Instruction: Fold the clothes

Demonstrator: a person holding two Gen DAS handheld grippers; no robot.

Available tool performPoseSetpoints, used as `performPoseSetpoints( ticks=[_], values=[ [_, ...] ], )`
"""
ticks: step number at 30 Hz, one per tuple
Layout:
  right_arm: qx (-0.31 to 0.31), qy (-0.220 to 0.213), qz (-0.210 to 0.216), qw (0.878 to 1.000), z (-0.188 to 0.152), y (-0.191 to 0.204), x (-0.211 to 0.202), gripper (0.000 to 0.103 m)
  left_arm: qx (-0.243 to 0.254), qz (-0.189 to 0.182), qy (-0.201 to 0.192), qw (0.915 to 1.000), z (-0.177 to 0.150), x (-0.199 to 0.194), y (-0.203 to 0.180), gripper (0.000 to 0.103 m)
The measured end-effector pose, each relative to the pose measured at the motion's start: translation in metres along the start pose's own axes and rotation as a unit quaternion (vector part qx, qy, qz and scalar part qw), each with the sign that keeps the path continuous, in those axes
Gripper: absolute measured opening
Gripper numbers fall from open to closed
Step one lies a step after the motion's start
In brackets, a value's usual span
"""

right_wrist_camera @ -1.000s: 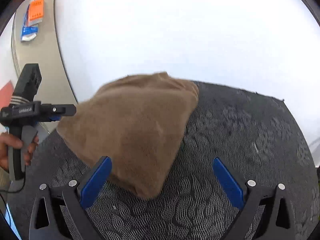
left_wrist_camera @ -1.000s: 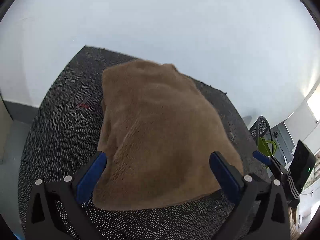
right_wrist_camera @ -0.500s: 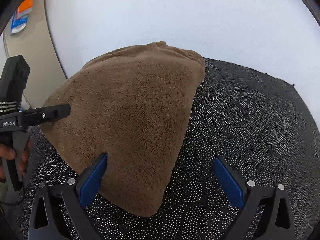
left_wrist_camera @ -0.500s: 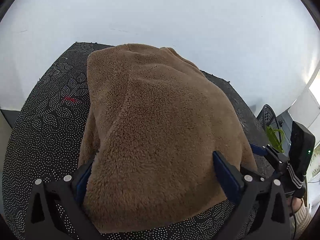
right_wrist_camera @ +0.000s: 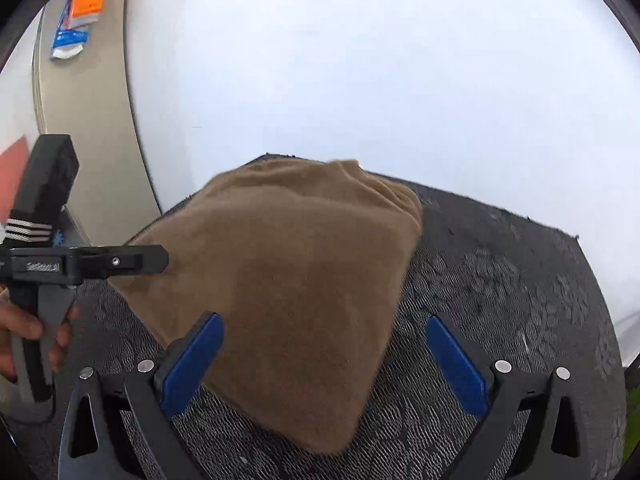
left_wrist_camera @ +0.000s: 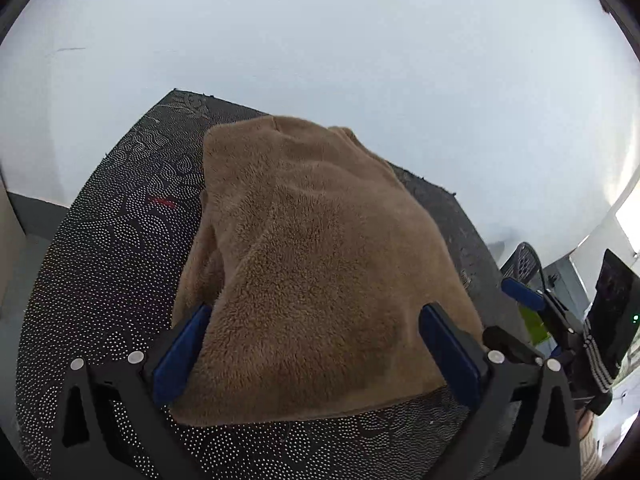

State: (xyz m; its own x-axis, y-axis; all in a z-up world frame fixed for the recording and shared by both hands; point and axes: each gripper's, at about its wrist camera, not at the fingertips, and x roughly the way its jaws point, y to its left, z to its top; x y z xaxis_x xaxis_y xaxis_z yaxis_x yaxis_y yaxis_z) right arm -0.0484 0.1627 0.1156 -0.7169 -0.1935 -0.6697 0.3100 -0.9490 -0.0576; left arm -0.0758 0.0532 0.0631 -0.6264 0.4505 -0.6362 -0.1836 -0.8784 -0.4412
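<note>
A folded brown fleece garment lies on the dark patterned table cloth. My left gripper is open, its blue fingers spread on either side of the garment's near edge, holding nothing. In the right wrist view the same brown garment rests on the cloth. My right gripper is open too, with the garment's near corner lying between its fingers. The left gripper's black body shows at the left edge of that view, held by a hand. The right gripper appears at the right edge of the left wrist view.
A white wall stands behind the table. A beige panel with orange and blue stickers is at the left in the right wrist view. A black office chair and a green item sit beyond the table's right edge.
Both grippers have drawn back and up from the garment, which looks smaller than half a second ago. Both remain open; the garment has not moved.
</note>
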Motion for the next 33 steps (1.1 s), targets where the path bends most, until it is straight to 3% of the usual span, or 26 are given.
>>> performPoseSetpoints(
  ticks=[6,12,21,26,33],
  values=[
    [-0.016,0.01,0.038,0.999,0.013,0.033,0.02,0.103,0.01,0.017,-0.034,0.9992,0.007,-0.015,-0.005,0.103],
    [-0.018,0.022,0.054,0.998,-0.007,0.026,0.037,0.103,-0.002,-0.001,0.031,0.9995,-0.005,0.026,0.008,0.103],
    [-0.034,0.009,0.047,0.998,-0.017,0.028,0.029,0.103,-0.123,-0.062,0.004,0.9904,0.024,0.009,0.058,0.103],
    [-0.034,0.009,0.046,0.998,-0.016,0.028,0.031,0.103,-0.174,-0.078,0.026,0.9813,0.046,0.021,0.093,0.103],
    [-0.032,0.009,0.046,0.998,-0.015,0.027,0.033,0.103,-0.157,-0.108,0.081,0.9783,0.058,0.065,0.104,0.103]
  ],
)
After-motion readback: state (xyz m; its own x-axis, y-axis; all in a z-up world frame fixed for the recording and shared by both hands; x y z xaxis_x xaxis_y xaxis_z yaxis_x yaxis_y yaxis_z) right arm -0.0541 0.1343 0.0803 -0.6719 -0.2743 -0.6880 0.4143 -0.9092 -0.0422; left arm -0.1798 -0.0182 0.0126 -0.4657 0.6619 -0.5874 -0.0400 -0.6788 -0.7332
